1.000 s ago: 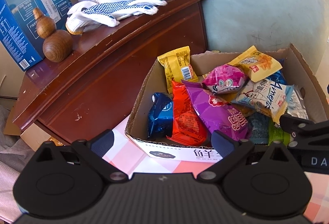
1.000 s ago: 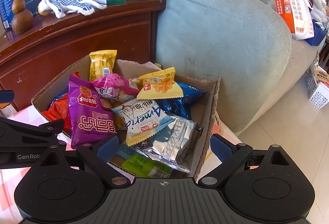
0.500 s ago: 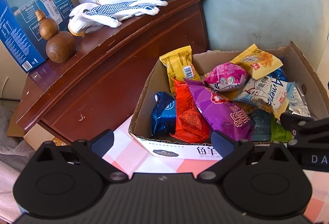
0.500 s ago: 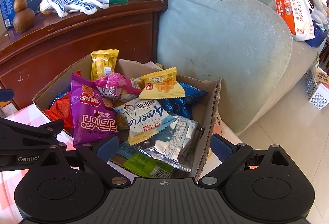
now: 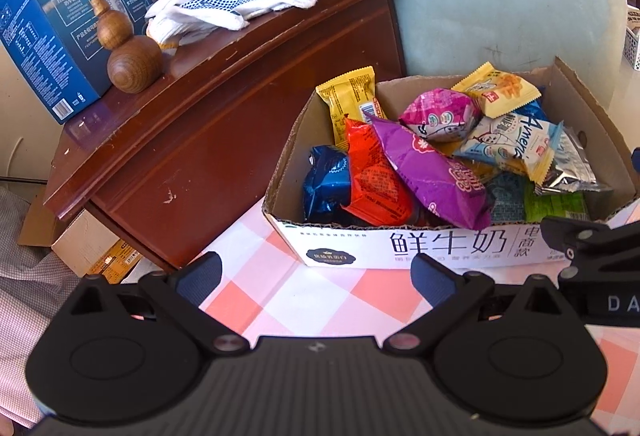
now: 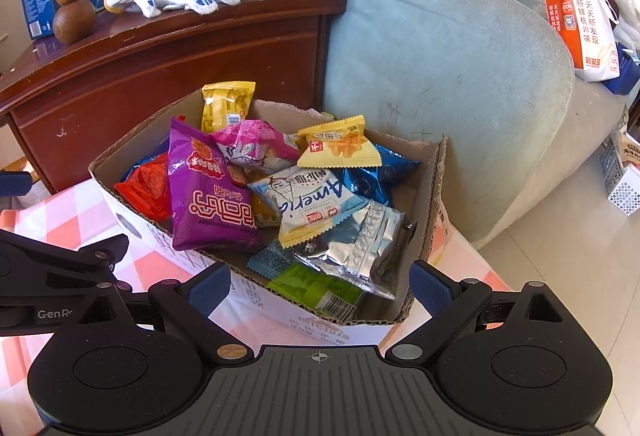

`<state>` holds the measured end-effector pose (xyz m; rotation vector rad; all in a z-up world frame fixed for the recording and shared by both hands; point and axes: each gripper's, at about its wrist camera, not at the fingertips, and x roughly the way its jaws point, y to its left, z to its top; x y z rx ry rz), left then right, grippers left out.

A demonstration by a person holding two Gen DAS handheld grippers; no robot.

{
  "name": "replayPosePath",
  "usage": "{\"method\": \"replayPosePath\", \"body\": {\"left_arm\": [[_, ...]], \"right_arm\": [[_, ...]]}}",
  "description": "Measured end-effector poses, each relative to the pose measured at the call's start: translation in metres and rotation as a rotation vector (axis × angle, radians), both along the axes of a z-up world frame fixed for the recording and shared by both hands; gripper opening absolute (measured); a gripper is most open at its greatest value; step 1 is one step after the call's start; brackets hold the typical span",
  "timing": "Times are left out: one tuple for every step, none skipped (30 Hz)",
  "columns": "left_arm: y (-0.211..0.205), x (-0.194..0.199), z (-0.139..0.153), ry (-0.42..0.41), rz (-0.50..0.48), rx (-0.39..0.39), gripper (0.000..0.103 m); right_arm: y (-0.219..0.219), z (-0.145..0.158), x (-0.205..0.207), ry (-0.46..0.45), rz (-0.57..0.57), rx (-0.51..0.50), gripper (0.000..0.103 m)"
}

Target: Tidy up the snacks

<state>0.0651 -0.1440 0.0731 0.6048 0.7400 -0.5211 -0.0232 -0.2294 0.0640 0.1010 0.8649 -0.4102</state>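
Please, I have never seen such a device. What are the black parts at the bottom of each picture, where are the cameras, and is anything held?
Each picture comes from a camera on a hand-held gripper, looking forward along its fingers. The black parts below are the left gripper and the right gripper. Both have open jaws and hold nothing. Ahead, on a pink checked cloth, stands a cardboard box full of snack packets, such as a purple packet and an orange-red one. Behind are a wooden cabinet and a pale sofa.

wood gourd (image 5: 130, 48) w/ gloves (image 5: 236, 6) on cabinet (image 5: 224, 108)
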Motion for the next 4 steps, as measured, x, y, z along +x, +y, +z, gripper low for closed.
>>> {"method": "replayPosePath", "body": {"left_arm": [[0.004, -0.002, -0.001, 0.001, 0.005, 0.002, 0.100], [0.007, -0.004, -0.002, 0.004, 0.012, 0.004, 0.100], [0.011, -0.007, -0.003, 0.008, 0.018, 0.005, 0.100], [0.016, -0.009, -0.004, 0.013, 0.024, 0.007, 0.100]], "right_arm": [[0.003, -0.001, -0.002, 0.001, 0.005, 0.002, 0.097], [0.006, -0.002, -0.004, 0.002, 0.010, 0.000, 0.097], [0.010, -0.003, -0.007, 0.001, 0.018, -0.009, 0.097], [0.015, -0.004, -0.009, 0.001, 0.026, -0.017, 0.097]]}}
